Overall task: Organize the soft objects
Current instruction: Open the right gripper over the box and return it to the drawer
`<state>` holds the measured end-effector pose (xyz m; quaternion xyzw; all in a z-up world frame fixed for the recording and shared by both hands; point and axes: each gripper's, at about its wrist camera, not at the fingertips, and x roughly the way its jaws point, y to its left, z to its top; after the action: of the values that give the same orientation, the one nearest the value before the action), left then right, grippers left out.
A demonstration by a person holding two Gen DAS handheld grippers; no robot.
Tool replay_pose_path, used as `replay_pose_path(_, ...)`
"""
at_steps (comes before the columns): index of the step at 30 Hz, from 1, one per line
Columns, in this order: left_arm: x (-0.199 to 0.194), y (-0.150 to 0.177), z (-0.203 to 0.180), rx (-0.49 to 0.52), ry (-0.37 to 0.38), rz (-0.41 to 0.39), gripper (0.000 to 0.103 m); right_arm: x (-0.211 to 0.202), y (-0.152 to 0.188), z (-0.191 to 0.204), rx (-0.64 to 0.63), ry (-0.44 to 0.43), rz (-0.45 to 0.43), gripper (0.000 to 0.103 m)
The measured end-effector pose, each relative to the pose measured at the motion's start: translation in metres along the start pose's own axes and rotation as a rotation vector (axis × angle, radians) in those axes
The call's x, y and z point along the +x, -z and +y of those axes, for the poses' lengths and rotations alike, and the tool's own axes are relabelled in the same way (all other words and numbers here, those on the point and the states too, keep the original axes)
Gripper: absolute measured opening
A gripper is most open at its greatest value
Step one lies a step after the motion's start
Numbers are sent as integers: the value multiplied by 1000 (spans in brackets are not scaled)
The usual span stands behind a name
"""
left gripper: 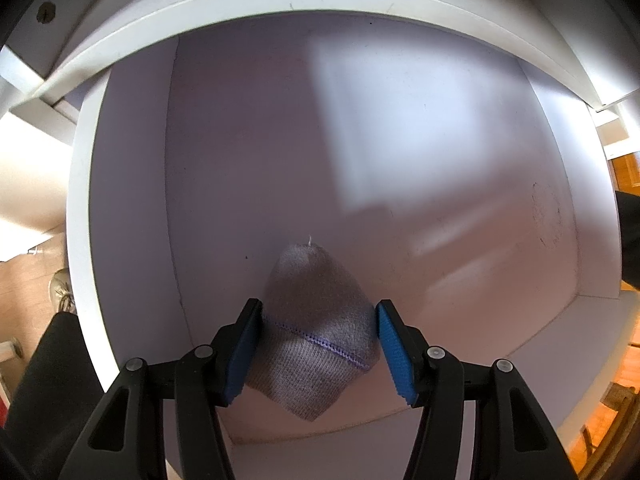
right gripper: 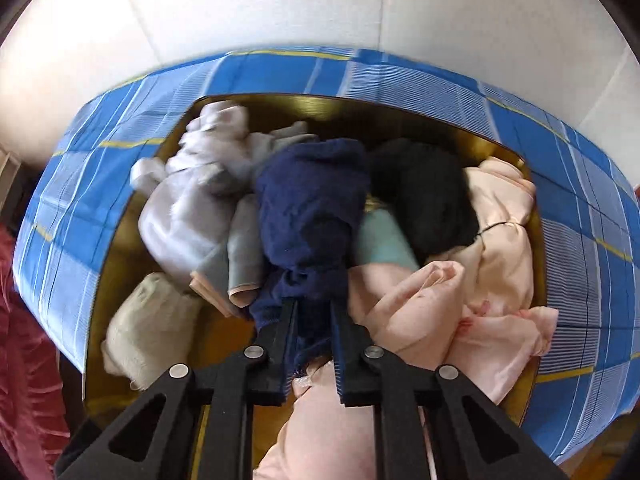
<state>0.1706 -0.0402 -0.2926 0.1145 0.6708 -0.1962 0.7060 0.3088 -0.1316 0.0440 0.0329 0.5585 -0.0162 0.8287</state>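
Your right gripper (right gripper: pixel 313 312) has its jaws drawn close together on a fold of the navy knit garment (right gripper: pixel 310 208), which bunches up straight ahead of the fingertips. Just beside it to the left lie a grey-white cloth (right gripper: pixel 188 200) and a beige rolled piece (right gripper: pixel 144 328); to the right sit the peach fabric (right gripper: pixel 480 288) and, further ahead, a black fuzzy item (right gripper: pixel 420 196). All of it fills the gold-lined bin (right gripper: pixel 496 148) with blue plaid cloth over its rim. The pinch looks shallow, so I judge the navy piece could slip out on lifting, or drag a tangled neighbour along.

Your left gripper (left gripper: pixel 316 344) points down into a white drawer (left gripper: pixel 400 140), jaws partly open with the grey knit sock (left gripper: pixel 316 320) between them. The left pad touches it; the right pad (left gripper: pixel 394 354) seems barely clear, so I cannot call it a firm hold. It may drop crooked near the front edge.
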Motion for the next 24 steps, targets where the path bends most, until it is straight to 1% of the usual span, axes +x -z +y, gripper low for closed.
replay_pose_path(1, 2, 1, 1, -4, 5, 4, 59, -1, 1, -1, -5, -15, -5, 14)
replay_pose_path(3, 6, 4, 3, -10, 15, 15, 60, -9, 5, 0, -54, -53, -25, 18)
replay_pose_path(4, 7, 5, 4, -12, 20, 24, 61, -16, 8, 0, -66, -68, -53, 21)
replay_pose_path(5, 9, 6, 5, -12, 22, 30, 61, -28, 16, -3, -66, -109, -99, 25)
replay_pose_path(6, 11, 7, 6, -10, 23, 34, 61, -37, 22, -8, -63, -144, -118, 26)
replay_pose_path(8, 11, 9, 7, -4, 24, 34, 61, -50, 37, -14, -67, -190, -142, 26)
replay_pose_path(11, 11, 10, 9, -5, 25, 31, 61, -72, 73, -23, -106, -242, -216, 26)
replay_pose_path(14, 11, 10, 8, 3, 22, 27, 61, -87, 110, -26, -167, -270, -267, 26)
replay_pose_path(15, 13, 10, 8, 7, 19, 27, 61, -88, 116, -26, -187, -274, -279, 26)
replay_pose_path(17, 13, 9, 9, 6, 18, 23, 61, -99, 145, -27, -245, -288, -314, 26)
replay_pose_path(18, 8, 7, 8, 2, 18, 21, 61, -105, 166, -27, -286, -289, -337, 26)
replay_pose_path(20, 8, 7, 10, -1, 24, 15, 59, -106, 194, -28, -334, -281, -358, 26)
replay_pose_path(22, 7, 8, 12, -4, 28, 8, 58, -102, 226, -28, -386, -284, -354, 26)
replay_pose_path(24, 4, 10, 15, -18, 40, -6, 56, -89, 249, -25, -429, -262, -311, 27)
